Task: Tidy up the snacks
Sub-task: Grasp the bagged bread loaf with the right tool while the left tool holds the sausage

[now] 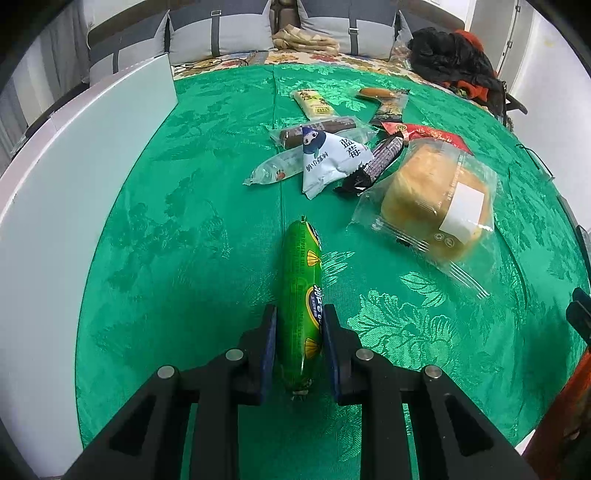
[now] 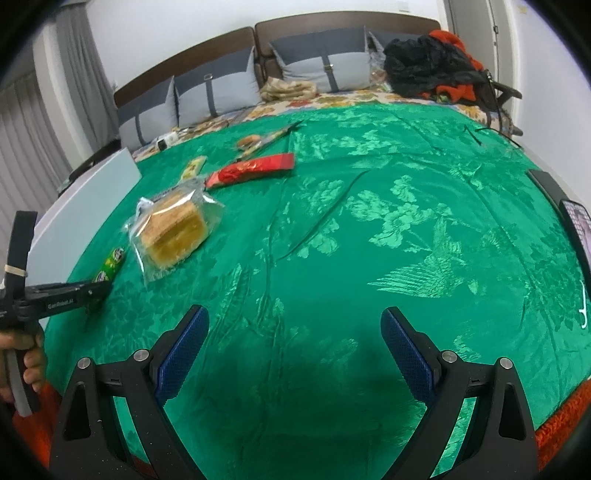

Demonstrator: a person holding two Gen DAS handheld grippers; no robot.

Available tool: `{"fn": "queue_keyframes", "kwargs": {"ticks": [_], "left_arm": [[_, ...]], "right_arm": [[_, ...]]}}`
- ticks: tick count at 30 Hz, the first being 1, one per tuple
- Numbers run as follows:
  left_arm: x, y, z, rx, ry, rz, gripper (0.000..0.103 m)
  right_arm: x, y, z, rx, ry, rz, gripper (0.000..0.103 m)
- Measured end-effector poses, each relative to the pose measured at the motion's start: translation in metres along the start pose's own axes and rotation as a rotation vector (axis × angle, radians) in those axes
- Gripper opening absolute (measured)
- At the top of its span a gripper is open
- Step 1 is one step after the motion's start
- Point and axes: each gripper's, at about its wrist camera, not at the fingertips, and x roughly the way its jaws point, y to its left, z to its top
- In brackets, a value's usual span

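My left gripper (image 1: 300,314) is shut on a green sausage stick (image 1: 301,291), which lies lengthwise between the blue pads on the green cloth. Beyond it sits a pile of snacks: a white triangular blueberry pack (image 1: 332,158), a clear-wrapped sausage (image 1: 273,170), a brown bar (image 1: 317,129), a dark candy bar (image 1: 380,160), a red packet (image 1: 424,134) and a bagged bread loaf (image 1: 436,199). My right gripper (image 2: 295,325) hangs open over bare cloth with nothing between its fingers. In the right wrist view, the left gripper (image 2: 94,291) holds the green sausage stick (image 2: 110,264) beside the bread loaf (image 2: 173,229).
A white box (image 1: 74,184) stands along the left side of the green cloth (image 1: 184,258). Grey pillows (image 1: 221,29) and a heap of black and orange clothes (image 1: 454,55) lie at the far end. A phone (image 2: 578,225) rests at the right edge.
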Motion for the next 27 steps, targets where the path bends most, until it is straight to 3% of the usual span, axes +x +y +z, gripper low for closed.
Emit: {"fn": "queue_keyframes", "kwargs": {"ticks": [4, 8, 12, 15, 17, 19, 23, 26, 27], "left_arm": [[-0.001, 0.001, 0.000, -0.004, 0.001, -0.009, 0.023], [-0.001, 0.002, -0.001, -0.008, -0.004, -0.015, 0.023], [-0.001, 0.005, -0.001, -0.021, -0.003, -0.028, 0.023], [-0.001, 0.009, 0.001, -0.038, 0.003, -0.047, 0.023], [-0.001, 0.011, 0.001, -0.051, 0.007, -0.062, 0.023], [-0.001, 0.014, 0.002, -0.064, 0.013, -0.075, 0.023], [0.000, 0.018, 0.006, -0.085, 0.033, -0.103, 0.023], [0.000, 0.023, 0.006, -0.106, 0.034, -0.135, 0.022], [-0.001, 0.025, 0.005, -0.113, 0.032, -0.143, 0.022]], "right_arm": [[0.004, 0.003, 0.009, 0.004, 0.029, 0.035, 0.096], [0.012, 0.017, 0.045, -0.044, 0.055, 0.101, 0.096], [0.047, 0.053, 0.087, -0.166, 0.246, 0.251, 0.096], [0.068, 0.103, 0.110, -0.432, 0.300, 0.229, 0.096], [0.085, 0.125, 0.119, -0.540, 0.327, 0.201, 0.096], [0.118, 0.145, 0.123, -0.598, 0.431, 0.185, 0.096], [0.160, 0.163, 0.113, -0.641, 0.576, 0.181, 0.096], [0.168, 0.154, 0.114, -0.537, 0.623, 0.161, 0.093], [0.166, 0.147, 0.116, -0.487, 0.624, 0.157, 0.085]]}}
